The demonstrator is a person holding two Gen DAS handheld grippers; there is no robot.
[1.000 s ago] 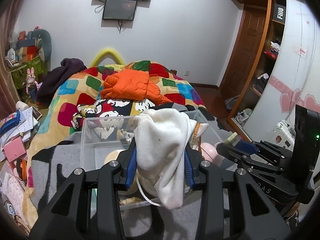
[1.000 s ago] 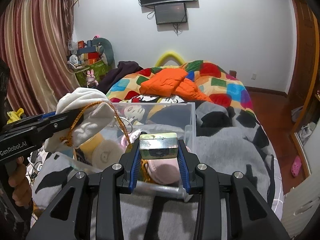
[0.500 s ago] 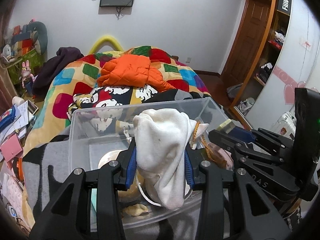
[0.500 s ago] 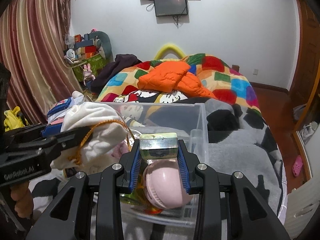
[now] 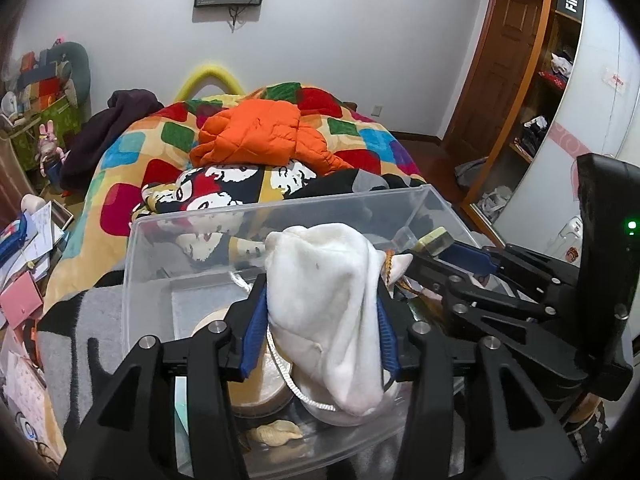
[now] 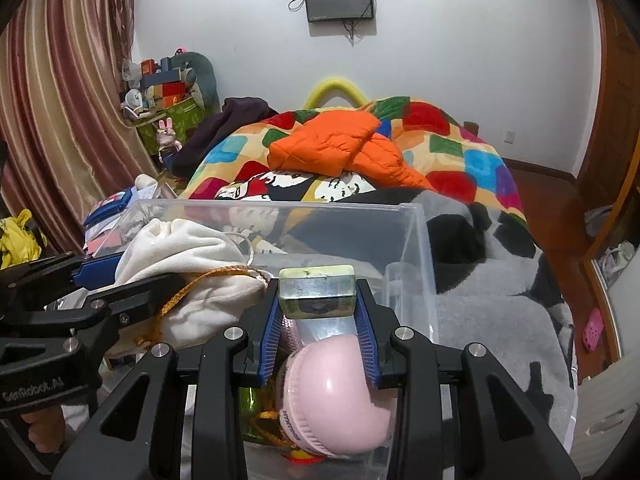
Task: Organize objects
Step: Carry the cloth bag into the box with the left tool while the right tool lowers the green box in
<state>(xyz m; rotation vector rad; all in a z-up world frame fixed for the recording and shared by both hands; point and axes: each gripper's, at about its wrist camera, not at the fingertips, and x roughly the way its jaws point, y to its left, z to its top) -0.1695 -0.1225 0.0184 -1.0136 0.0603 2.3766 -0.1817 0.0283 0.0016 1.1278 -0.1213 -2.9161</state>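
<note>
A white cloth pouch (image 5: pixel 324 300) with an orange cord hangs between the blue pads of my left gripper (image 5: pixel 320 328). Its jaws are opening, and the pads still touch the pouch on both sides. My right gripper (image 6: pixel 316 300) is shut on a small pale green block (image 6: pixel 317 290). Both grippers hover over a clear plastic box (image 5: pixel 280 205) on the grey blanket, the right gripper (image 5: pixel 440 248) just right of the pouch. In the right wrist view the pouch (image 6: pixel 188 264) and the left gripper (image 6: pixel 112 280) sit at the left. A pink round case (image 6: pixel 336 396) lies in the box (image 6: pixel 420 260).
A beige round object (image 5: pixel 248 360) and a small pale lump (image 5: pixel 276 432) lie on the box floor. Behind the box are an orange jacket (image 5: pixel 256 136) and a patchwork quilt (image 5: pixel 360 132). Papers (image 5: pixel 24 248) clutter the left; a wardrobe (image 5: pixel 532 100) stands right.
Both grippers have moved forward and down, so they now hang over the inside of the box. The left gripper's pads stand slightly wider around the pouch.
</note>
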